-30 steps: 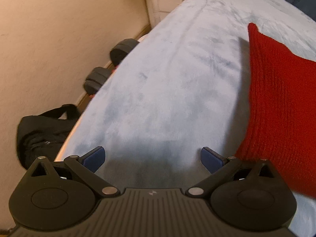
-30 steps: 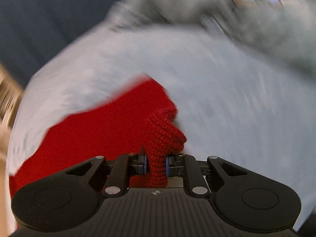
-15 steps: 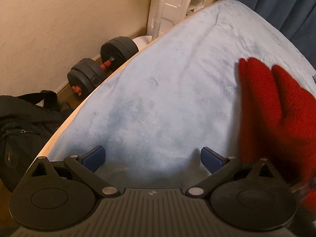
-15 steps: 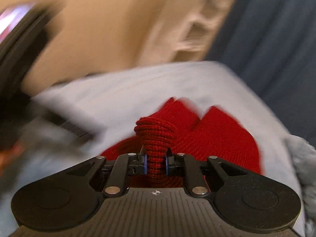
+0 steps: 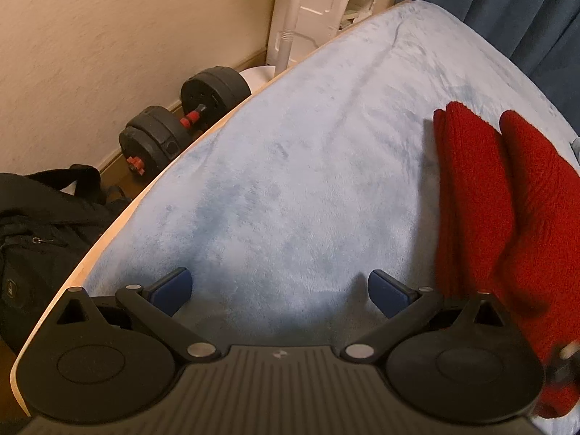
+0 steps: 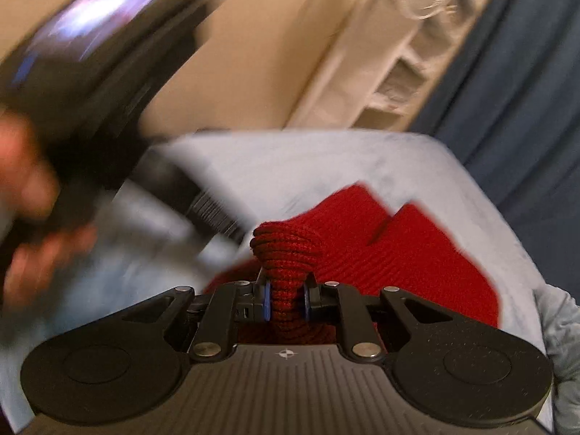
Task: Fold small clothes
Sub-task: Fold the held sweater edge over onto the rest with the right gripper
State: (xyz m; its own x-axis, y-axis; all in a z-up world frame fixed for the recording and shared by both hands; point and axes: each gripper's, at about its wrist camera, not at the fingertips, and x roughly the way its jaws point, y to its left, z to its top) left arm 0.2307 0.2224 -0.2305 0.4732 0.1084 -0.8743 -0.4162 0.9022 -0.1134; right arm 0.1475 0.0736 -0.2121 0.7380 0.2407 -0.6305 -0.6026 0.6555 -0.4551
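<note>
A red knitted garment lies doubled over on the pale blue blanket, along the right side of the left wrist view. My left gripper hangs open over bare blanket just left of it, nothing between its blue pads. In the right wrist view my right gripper is shut on a bunched edge of the red garment, which rises in a thick roll between the pads. The rest of the garment spreads flat beyond, with two corners showing at its far end. The other handheld gripper and a hand appear blurred at the left.
The bed's wooden edge runs diagonally at the left, with dumbbells and a black bag on the floor below. A white shelf unit and dark blue curtains stand beyond the bed's far end. A grey cloth lies at the right.
My right gripper swung the held red edge across and over the garment, which now lies doubled with two corners. The left gripper turned slightly, staying open.
</note>
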